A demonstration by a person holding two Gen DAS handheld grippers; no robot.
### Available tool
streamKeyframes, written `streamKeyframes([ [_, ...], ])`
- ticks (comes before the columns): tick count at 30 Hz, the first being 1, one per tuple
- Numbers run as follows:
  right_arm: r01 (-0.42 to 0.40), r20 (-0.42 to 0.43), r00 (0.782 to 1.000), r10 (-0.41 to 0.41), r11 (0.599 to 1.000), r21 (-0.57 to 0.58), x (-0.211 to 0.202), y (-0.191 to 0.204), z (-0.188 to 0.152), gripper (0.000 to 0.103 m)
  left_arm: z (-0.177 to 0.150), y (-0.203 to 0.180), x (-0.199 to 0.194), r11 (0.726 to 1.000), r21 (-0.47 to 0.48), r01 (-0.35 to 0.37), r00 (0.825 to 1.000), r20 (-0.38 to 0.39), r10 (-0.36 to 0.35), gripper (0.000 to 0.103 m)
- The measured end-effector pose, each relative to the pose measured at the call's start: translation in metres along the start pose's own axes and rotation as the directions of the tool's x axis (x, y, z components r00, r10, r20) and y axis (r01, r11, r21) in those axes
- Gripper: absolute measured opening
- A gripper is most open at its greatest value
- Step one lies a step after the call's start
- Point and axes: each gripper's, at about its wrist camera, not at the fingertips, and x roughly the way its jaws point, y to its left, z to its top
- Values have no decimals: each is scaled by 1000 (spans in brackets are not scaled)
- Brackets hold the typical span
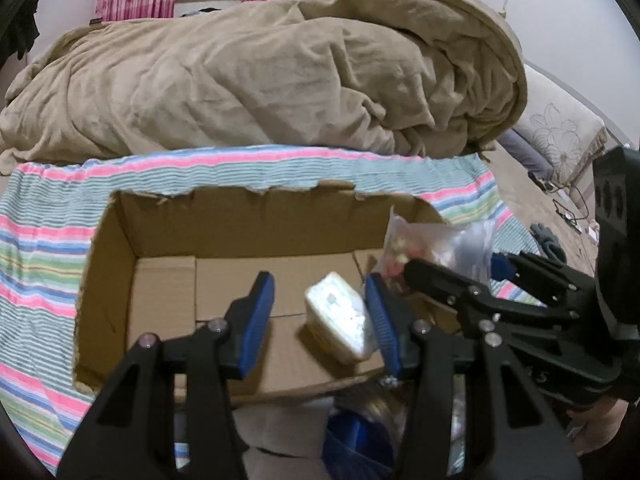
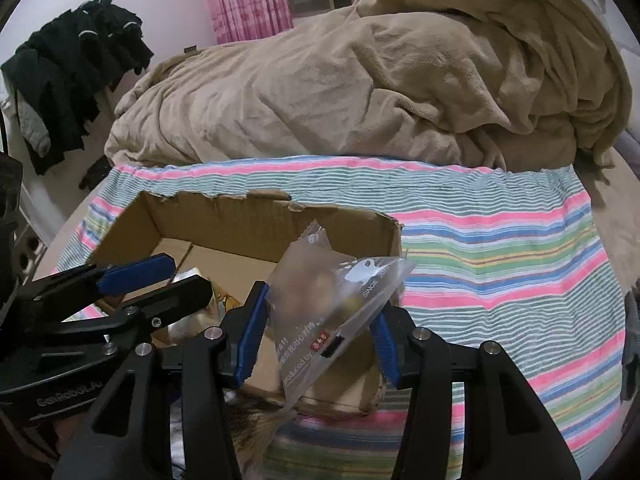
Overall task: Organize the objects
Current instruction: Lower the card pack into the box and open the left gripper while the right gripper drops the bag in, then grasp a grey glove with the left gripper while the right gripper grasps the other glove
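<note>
L gripper (image 1: 320, 316) hangs over the open cardboard box (image 1: 120, 264), fingers at a middling gap. A white wrapped packet (image 1: 340, 320) sits between them, tilted, its right end up against the right blue pad (image 1: 382, 320); the left pad stands clear of it w/ bare box floor showing between. Can't tell if it's actually pinched or only lying in the box below the fingers. Packet looks pale, plasticky, roughly brick-shaped, w/ a yellowish lower edge; blurred, no print readable.

R gripper (image 2: 320, 332) is closed on a clear plastic snack bag (image 2: 320, 304), both blue pads pressing its sides. Bag stands upright btwn the fingers, top corner poking up toward the far side, bottom hanging below the pads over the box's near right corner. See-through film, brownish and yellowish bits inside, white print incl. "produced by" and "SINCE", small red label near the bottom. In the left wrist view the same bag shows at the right of the box, in the R gripper.

Box sits on a striped cloth (image 2: 500, 264) (pink, green, blue), torn far rim. Beyond it, a heaped tan blanket (image 1: 260, 80).
</note>
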Motion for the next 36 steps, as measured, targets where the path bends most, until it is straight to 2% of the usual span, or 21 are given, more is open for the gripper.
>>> streamKeyframes([
  [3, -2, 6, 1000, 2, 1000, 2, -4, -1, 2, 53, 0, 0, -6, 1000, 0, -17, 1000, 6, 17, 50],
  [5, -14, 8, 1000, 14, 1000, 7, -7, 0, 2, 56, 1, -1, -13, 1000, -3, -29, 1000, 10, 29, 59],
  [6, -10, 14, 1000, 10, 1000, 10, -10, 0, 2, 62, 0, 0, -22, 1000, -9, -30, 999, 23, 30, 60],
  [10, 5, 34, 999, -6, 1000, 23, -24, 3, 3, 69, 0, 0, -50, 999, -9, -41, 998, 56, 41, 70],
  [17, 34, 58, 998, -36, 999, 29, -59, 11, -1, 71, -7, 2, -101, 999, -19, -49, 994, 100, 51, 71],
  [21, 63, 76, 995, -65, 998, 31, -83, 18, -7, 78, -18, 4, -128, 998, -26, -60, 992, 113, 62, 73],
  [23, 70, 85, 994, -73, 997, 34, -94, 21, -11, 78, -26, 6, -141, 997, -35, -64, 991, 118, 67, 84],
  [27, 85, 85, 993, -87, 996, 22, -113, 32, -21, 84, -42, 12, -159, 996, -54, -65, 990, 120, 71, 84],
  [36, 86, 76, 993, -87, 996, 16, -137, 49, -43, 84, -72, 23, -185, 994, -77, -81, 990, 110, 89, 84],
])
